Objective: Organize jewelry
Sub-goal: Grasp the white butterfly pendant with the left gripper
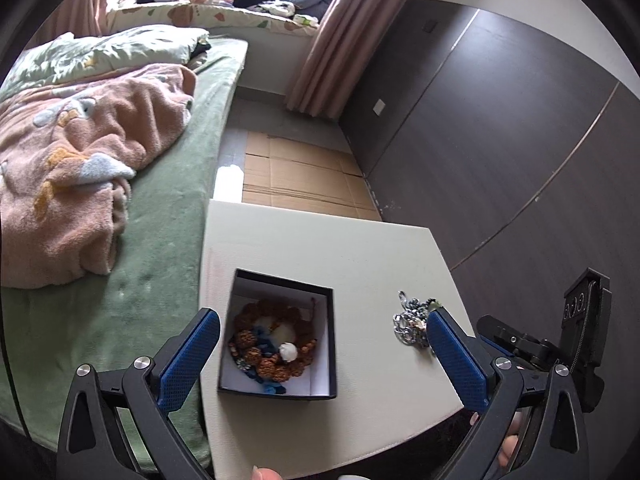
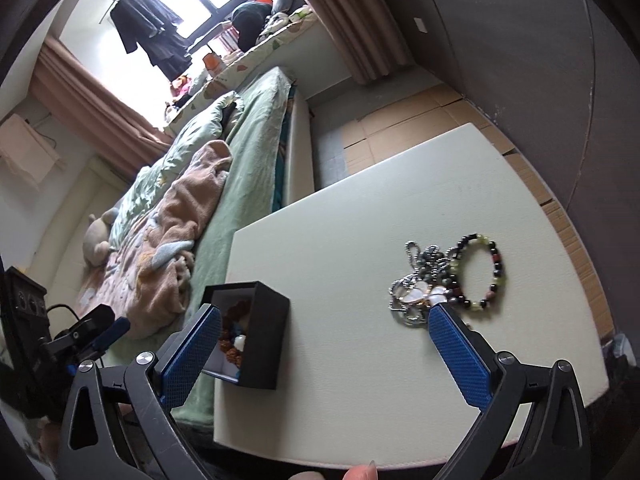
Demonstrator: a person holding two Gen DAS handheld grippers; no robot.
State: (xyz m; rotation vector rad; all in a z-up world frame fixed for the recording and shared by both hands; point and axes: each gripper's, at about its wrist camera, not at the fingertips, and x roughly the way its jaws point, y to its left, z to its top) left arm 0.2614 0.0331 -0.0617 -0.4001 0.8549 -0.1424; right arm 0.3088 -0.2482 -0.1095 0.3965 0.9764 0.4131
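A black box point(image 1: 330, 344) with a white lining stands open on the pale table point(image 1: 320, 248). Inside lie a brown seed-bead bracelet point(image 1: 292, 364) and small blue and white pieces. The box also shows in the right wrist view point(image 2: 266, 340). To its right lies a pile of silver chain jewelry point(image 2: 416, 296) beside a dark and green bead bracelet point(image 2: 490, 270); the pile shows in the left wrist view point(image 1: 410, 324) too. My left gripper point(image 1: 322, 328) is open and empty above the box. My right gripper point(image 2: 324, 320) is open and empty, between box and pile.
A bed point(image 1: 160, 216) with a green cover and a pink blanket point(image 1: 76, 184) adjoins the table's left side. Flattened cardboard point(image 1: 300, 176) lies on the floor beyond the table. A dark wardrobe wall point(image 1: 500, 140) runs along the right.
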